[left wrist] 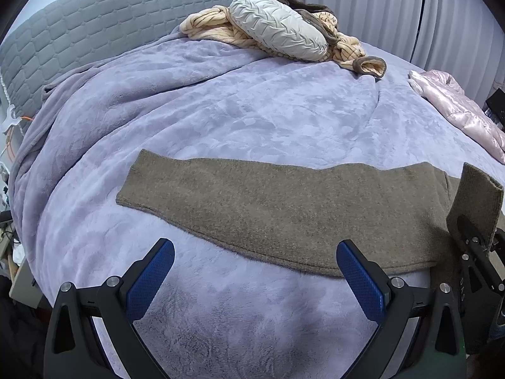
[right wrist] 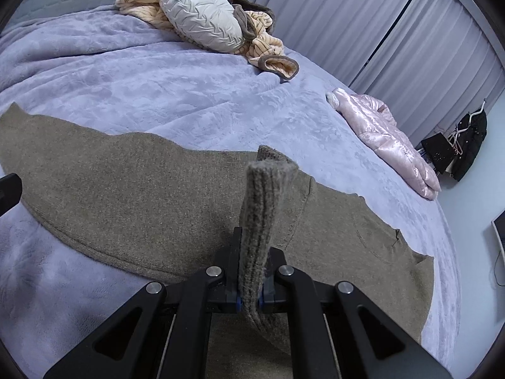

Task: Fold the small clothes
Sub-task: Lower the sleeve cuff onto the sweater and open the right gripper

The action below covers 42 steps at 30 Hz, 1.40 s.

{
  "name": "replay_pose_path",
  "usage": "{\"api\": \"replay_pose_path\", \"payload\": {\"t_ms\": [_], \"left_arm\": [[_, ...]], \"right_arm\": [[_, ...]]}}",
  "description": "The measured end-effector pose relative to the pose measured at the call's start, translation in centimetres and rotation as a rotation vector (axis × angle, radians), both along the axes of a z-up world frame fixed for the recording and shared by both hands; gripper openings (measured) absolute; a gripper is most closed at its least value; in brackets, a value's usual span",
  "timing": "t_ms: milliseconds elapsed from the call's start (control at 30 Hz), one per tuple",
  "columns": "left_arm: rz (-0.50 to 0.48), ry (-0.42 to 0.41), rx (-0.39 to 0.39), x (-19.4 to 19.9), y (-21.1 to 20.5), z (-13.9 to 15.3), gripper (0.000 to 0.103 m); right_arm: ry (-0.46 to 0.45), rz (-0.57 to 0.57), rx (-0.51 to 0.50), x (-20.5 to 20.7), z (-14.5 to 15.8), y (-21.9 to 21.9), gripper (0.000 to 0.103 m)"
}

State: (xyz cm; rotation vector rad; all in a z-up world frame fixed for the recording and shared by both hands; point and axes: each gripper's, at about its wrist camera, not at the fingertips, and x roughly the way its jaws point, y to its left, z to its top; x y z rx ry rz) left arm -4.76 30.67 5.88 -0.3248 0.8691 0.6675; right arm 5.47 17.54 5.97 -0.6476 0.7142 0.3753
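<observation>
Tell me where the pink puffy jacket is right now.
The pink jacket lies on the far right side of the lavender blanket, near the curtains, well beyond the brown knit garment.

Lavender fleece blanket [left wrist: 221, 110] covers bed, grey quilted headboard [left wrist: 94, 22] behind, crinkled grey pillow [left wrist: 277, 28] on striped peach garment [left wrist: 214, 28], pink puffer jacket [right wrist: 388, 139] near curtains [right wrist: 363, 25].

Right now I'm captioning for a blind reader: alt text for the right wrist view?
The right tongs pinch a ribbed cuff of the brown sweater, spread on a lilac blanket. Behind lie a grey cushion and pink jacket.
</observation>
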Motion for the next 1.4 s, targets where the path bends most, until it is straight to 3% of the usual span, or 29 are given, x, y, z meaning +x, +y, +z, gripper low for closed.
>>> {"api": "replay_pose_path", "payload": {"t_ms": [167,300,333,400,433,467,667,833,1067,1200,1300,1400], "left_arm": [[-0.002,-0.002,-0.003,-0.1,0.0,0.0,0.103],[-0.001,-0.003,-0.007,-0.2,0.0,0.0,0.103],[0.002,0.0,-0.01,-0.3,0.1,-0.1,0.103],[0.006,0.003,-0.016,-0.3,0.1,-0.2,0.103],[0.008,0.003,-0.019,-0.4,0.2,-0.2,0.103],[0.008,0.004,-0.02,-0.4,0.2,-0.3,0.103],[0.008,0.007,-0.016,-0.5,0.0,-0.2,0.103],[-0.024,0.012,-0.035,-0.2,-1.6,-0.3,0.103],[-0.137,0.046,0.02,2.1,-7.0,0.1,0.103],[-0.178,0.051,0.028,3.2,-9.6,0.8,0.103],[-0.212,0.061,0.04,4.0,-11.6,1.3,0.103],[-0.236,0.077,0.081,4.3,-13.5,1.8,0.103]], "right_arm": [[-0.064,-0.031,-0.06,0.4,0.3,-0.1,0.007],[0.0,-0.02,-0.092,0.7,-0.9,0.7,0.009],[0.023,-0.001,-0.083,0.5,-1.1,0.9,0.014],[0.024,0.023,-0.074,-0.2,-1.1,1.1,0.04],[0.012,0.031,-0.072,-0.6,-1.0,1.2,0.061],[0.004,0.043,-0.065,-0.9,-0.8,1.1,0.072],[0.002,0.093,0.043,-2.1,2.4,-2.1,0.074],[-0.034,-0.03,0.054,0.2,3.5,-9.3,0.075],[-0.081,-0.247,-0.13,2.2,0.3,-23.5,0.075],[-0.005,-0.35,-0.161,3.2,-1.7,-30.5,0.076],[0.023,-0.362,-0.18,3.6,-3.1,-32.3,0.075],[-0.031,-0.408,-0.146,4.2,-2.9,-33.8,0.074]]}}
